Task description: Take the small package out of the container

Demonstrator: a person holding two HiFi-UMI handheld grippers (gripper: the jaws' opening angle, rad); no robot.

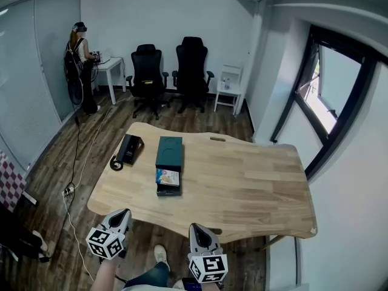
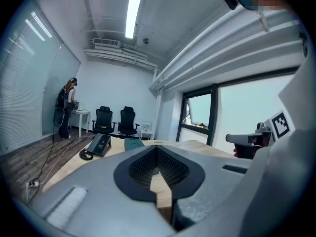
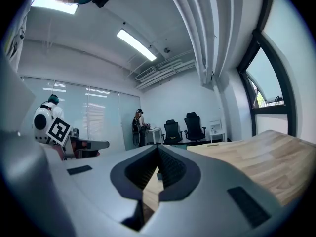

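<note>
The left hand-held gripper (image 1: 123,214) hangs off the near edge of the tabletop (image 1: 254,180), jaws pressed together with nothing between them. Ahead of it and slightly to its right, a black phone (image 1: 129,149) lies on the wood with its cord coiled at the near end. Further right, ahead of the gap between the two grippers and well apart from both, sits the dark green container (image 1: 169,152). Its long axis runs straight away from the grippers, and a black tray (image 1: 168,190) sticks out of its near end. The package (image 1: 168,176) lies flat in that tray, printed face up, its longer side set across the container's length. The right hand-held gripper (image 1: 195,228) also hangs off the near edge, jaws closed and empty, with the container ahead to its left.
</note>
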